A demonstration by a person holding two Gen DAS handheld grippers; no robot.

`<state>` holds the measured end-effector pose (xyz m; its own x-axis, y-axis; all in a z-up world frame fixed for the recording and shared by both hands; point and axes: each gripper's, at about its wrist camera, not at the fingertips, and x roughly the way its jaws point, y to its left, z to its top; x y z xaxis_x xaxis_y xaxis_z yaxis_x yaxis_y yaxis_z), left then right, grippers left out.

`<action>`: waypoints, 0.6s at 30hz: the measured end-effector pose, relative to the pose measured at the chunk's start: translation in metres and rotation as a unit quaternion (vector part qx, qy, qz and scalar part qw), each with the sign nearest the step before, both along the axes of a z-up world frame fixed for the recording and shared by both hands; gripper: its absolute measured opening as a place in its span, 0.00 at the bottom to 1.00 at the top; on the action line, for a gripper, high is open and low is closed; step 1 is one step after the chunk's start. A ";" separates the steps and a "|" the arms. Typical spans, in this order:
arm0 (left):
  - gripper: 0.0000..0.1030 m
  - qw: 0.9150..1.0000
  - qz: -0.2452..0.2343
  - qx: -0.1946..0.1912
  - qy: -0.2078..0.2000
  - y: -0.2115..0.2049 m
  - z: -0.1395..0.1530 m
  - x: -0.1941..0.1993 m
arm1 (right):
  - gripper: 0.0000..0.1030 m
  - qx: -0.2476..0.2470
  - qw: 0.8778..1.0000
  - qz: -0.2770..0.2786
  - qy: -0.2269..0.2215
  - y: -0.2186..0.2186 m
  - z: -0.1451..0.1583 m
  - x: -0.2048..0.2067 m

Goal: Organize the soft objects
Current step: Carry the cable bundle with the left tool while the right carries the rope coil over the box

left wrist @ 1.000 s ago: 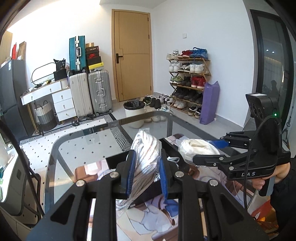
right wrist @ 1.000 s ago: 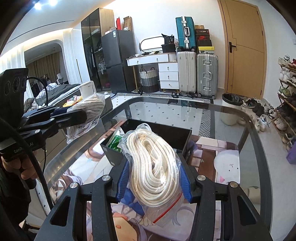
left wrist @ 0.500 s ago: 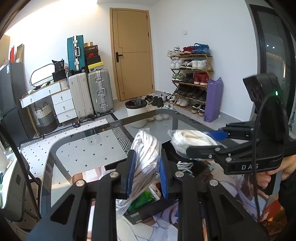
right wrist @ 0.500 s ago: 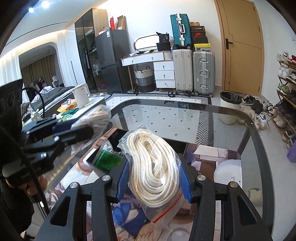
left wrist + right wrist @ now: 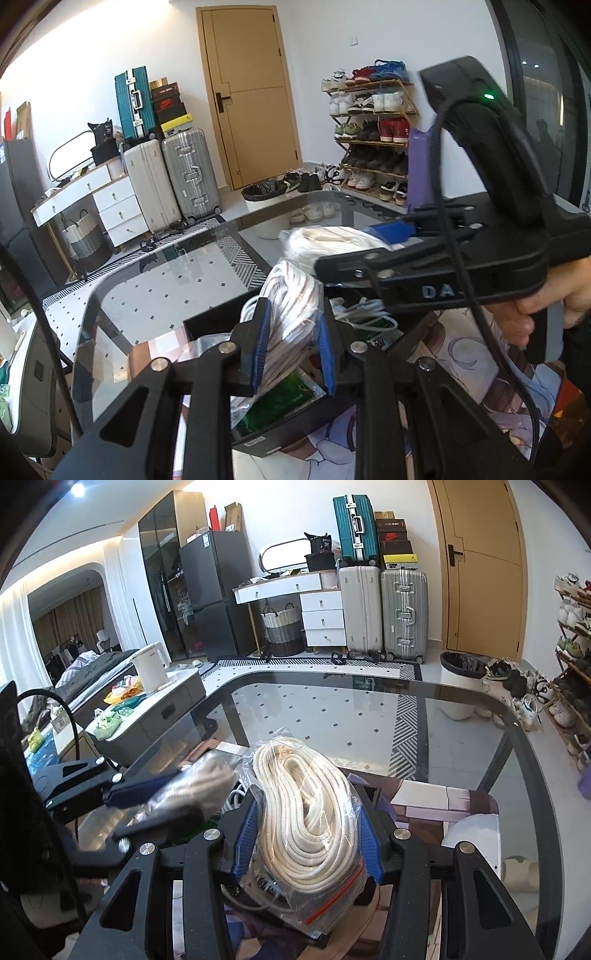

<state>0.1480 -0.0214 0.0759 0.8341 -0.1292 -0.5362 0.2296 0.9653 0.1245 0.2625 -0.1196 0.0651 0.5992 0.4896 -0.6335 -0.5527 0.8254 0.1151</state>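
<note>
We take the black box on the glass table as our reference. Our left gripper is clamped on a clear bag of striped cord; both blue pads press the bag's sides, and the bag stands upright directly above the box, its lower end hanging inside the box opening. In the box, below that bag, we see a green packet, and toward the box's far right corner a loose white cable. Our right gripper is closed on a clear zip bag of white rope, the coil squeezed between its blue pads, red seal strip at the bag's near end. In the left wrist view this rope bag sits above and just beyond the box's far right edge, with the right gripper reaching in from the right and a hand on its grip. In the right wrist view the left gripper and its bag appear blurred, to the left of the rope bag, over the box. The box rests on a printed mat that extends to the right of it. Whether either bag touches the box walls we cannot tell.
</note>
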 end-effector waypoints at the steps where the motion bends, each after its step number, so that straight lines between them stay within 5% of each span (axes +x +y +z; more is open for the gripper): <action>1: 0.22 1.000 -0.002 0.000 0.003 -0.001 -0.002 0.000 | 0.47 -0.004 1.000 -0.001 0.000 0.001 -0.002 0.002; 18: 0.25 0.999 -0.020 -0.024 0.034 -0.004 -0.017 0.002 | 0.47 -0.045 0.999 0.020 0.003 0.019 -0.022 0.019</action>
